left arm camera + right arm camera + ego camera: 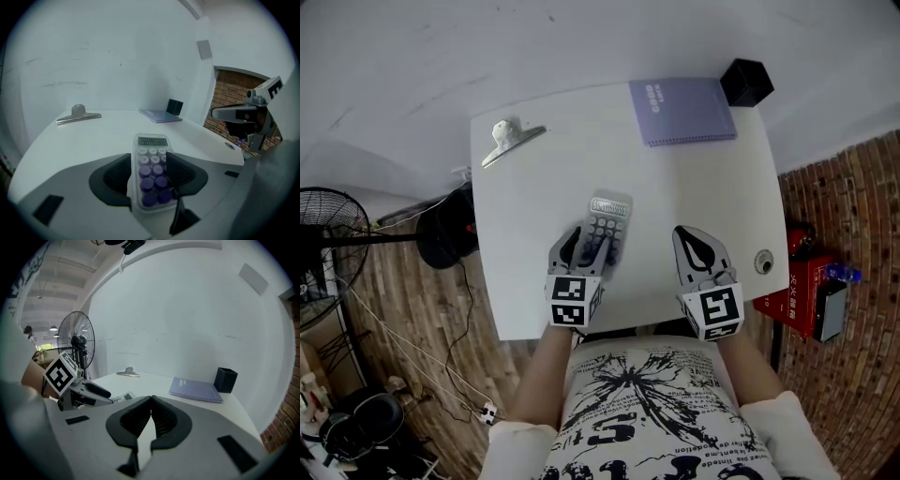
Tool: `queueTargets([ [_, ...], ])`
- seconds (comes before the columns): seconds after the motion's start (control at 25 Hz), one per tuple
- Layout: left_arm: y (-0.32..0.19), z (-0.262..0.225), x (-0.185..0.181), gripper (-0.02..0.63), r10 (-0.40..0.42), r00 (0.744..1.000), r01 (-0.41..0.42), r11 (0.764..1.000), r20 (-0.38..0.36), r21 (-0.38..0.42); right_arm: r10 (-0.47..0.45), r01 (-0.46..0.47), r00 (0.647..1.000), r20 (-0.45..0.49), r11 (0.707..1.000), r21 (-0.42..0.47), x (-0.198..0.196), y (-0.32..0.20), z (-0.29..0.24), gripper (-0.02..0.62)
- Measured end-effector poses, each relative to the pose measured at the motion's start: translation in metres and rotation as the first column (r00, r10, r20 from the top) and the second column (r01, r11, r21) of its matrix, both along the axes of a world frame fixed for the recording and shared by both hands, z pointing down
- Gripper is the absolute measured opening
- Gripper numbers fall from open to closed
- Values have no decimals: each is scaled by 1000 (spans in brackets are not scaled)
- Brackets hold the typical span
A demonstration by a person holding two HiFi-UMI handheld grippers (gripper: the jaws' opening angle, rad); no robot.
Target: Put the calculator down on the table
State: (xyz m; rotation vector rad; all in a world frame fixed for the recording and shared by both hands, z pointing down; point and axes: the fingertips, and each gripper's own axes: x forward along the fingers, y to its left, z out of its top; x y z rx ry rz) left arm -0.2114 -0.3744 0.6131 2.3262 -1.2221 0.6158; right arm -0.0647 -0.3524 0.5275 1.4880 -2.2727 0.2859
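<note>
A pale calculator with purple keys (606, 228) lies flat on the white table (534, 187), its display facing away from me. My left gripper (586, 246) is open around its near end, one finger on each side of the keys. In the left gripper view the calculator (152, 173) fills the gap between the dark pads (112, 176) of the left gripper (149, 161), and I see no squeeze on it. My right gripper (692, 234) rests to the right of it, shut and empty. Its pads (164, 418) meet at the tip in the right gripper view.
A purple notebook (682, 111) and a black pen cup (746, 82) sit at the table's far right corner. A metal clip (511, 141) lies at the far left. A round grommet (764, 262) is near the right edge. A fan (323, 234) stands on the floor at left.
</note>
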Motion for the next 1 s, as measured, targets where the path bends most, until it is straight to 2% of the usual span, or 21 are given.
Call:
queueTargets([
  [0.12, 0, -21, 1, 224, 9, 1000, -8, 999, -19, 45, 8, -8, 1000, 7, 1000, 25, 2, 2, -11, 15],
  [0.28, -5, -74, 2, 176, 28, 998, -19, 986, -54, 165, 12, -15, 999, 36, 998, 66, 5, 1, -29, 15],
  [0.4, -7, -121, 2, 130, 44, 997, -25, 960, -65, 278, -3, -2, 999, 42, 995, 104, 6, 0, -48, 15],
  [0.48, -5, -153, -1, 57, 40, 996, -10, 933, -77, 359, -9, 3, 999, 47, 991, 135, 9, -3, -63, 15],
  [0.56, -1, -178, -5, 49, 33, 995, 8, 910, -93, 414, -18, 8, 998, 55, 985, 170, 12, -5, -78, 15],
  [0.8, 17, -231, -14, 14, 50, 988, 30, 863, -144, 504, -52, 29, 996, 77, 961, 275, 15, -4, -121, 15],
  [1.0, 43, -253, -20, 14, 75, 991, -3, 845, -114, 535, -92, 60, 992, 82, 942, 332, 9, 9, -146, 14],
])
